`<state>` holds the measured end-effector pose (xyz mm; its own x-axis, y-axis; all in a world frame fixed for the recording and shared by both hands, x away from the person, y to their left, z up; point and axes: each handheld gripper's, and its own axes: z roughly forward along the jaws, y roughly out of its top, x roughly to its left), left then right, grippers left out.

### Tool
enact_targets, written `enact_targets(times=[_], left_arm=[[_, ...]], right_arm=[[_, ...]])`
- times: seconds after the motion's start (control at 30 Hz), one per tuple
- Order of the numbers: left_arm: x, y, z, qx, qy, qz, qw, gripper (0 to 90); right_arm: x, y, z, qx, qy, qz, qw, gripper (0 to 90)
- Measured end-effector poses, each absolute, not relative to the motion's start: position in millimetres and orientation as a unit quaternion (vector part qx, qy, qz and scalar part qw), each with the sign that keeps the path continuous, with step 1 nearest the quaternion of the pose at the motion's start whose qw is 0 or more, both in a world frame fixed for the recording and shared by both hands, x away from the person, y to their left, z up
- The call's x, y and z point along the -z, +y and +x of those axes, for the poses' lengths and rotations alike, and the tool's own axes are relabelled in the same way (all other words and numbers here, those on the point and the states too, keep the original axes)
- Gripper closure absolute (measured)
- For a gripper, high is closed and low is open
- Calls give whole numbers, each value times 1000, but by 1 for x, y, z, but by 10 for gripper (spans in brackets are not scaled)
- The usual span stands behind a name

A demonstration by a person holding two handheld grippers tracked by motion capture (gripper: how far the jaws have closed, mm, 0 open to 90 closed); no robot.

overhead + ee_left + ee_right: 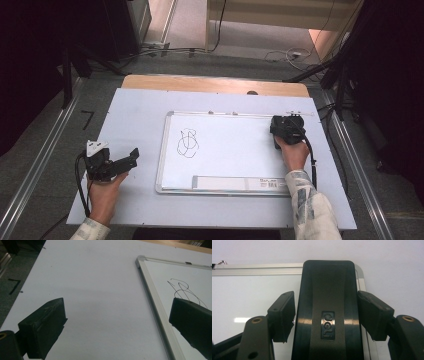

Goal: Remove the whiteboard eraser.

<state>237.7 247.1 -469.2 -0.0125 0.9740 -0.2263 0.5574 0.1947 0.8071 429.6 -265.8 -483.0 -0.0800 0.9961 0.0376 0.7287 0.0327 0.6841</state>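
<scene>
A black whiteboard eraser (327,277) stands on the top right corner of the whiteboard (262,266). My right gripper (327,296) is shut on it, one pad against each long side. In the high view the right gripper (286,125) covers the eraser at the corner of the whiteboard (230,150). A black scribble (187,142) marks the board's left half. My left gripper (131,160) rests on the table left of the board, open and holding nothing. In the left gripper view the left gripper (117,302) has its jaws wide apart, facing the board's frame (152,297) and the scribble (185,291).
The board lies on a white table sheet (135,115) with a wooden edge (215,84) at the back. A pale strip (235,183) runs along the board's near edge. Metal rails (45,160), stand legs (320,70) and cables (285,55) surround the table on the floor.
</scene>
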Motion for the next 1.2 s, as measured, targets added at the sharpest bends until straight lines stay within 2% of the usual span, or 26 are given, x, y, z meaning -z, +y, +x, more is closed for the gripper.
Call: enact_targets(times=[0.2, 1.2], left_arm=[[470, 249, 238, -255, 666, 576, 400, 11], [471, 253, 238, -247, 678, 564, 403, 28]], right_arm=[[486, -263, 430, -275, 676, 638, 245, 366], [480, -256, 420, -288, 677, 617, 279, 387]])
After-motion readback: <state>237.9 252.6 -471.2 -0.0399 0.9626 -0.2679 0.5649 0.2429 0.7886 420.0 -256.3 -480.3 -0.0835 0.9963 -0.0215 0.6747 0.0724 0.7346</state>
